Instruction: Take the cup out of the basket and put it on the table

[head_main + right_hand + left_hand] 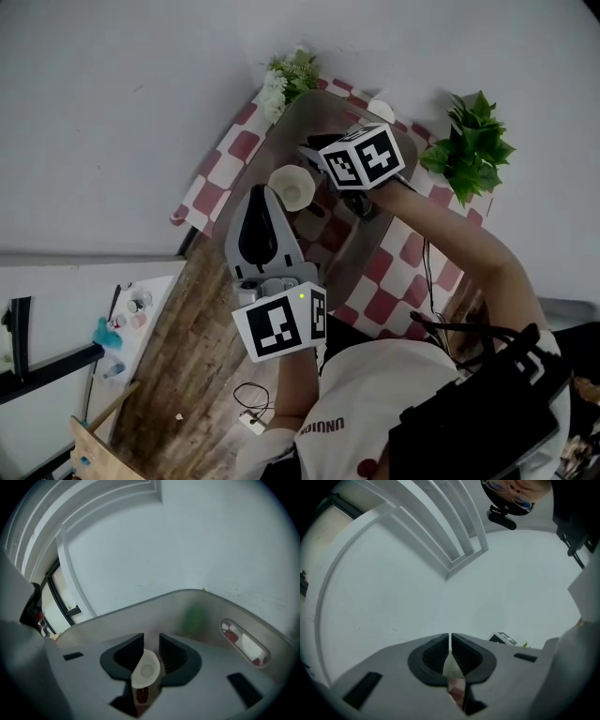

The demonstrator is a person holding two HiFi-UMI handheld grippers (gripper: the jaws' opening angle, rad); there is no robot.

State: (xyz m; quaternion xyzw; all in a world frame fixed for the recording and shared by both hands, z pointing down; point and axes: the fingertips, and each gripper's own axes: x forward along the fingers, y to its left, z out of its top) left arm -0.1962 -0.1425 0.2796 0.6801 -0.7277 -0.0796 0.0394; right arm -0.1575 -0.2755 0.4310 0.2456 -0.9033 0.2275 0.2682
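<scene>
A cream cup (292, 190) lies in the translucent grey basket (309, 112) on the red-and-white checked table, close to the basket's left wall. My right gripper (307, 159) reaches into the basket from the right, just above the cup. In the right gripper view its jaws (151, 641) stand apart, and the cup (146, 670) shows in the gap with its mouth toward the camera; the pads do not press on it. My left gripper (264, 192) points up at the basket's left side beside the cup. Its jaws (450, 641) are shut with nothing between them.
A green potted plant (473, 150) stands right of the basket and a white-flowered plant (286, 80) at its far left corner. The basket wall has a handle slot (243, 644). The table's left edge (202, 202) drops to a wooden floor with cables.
</scene>
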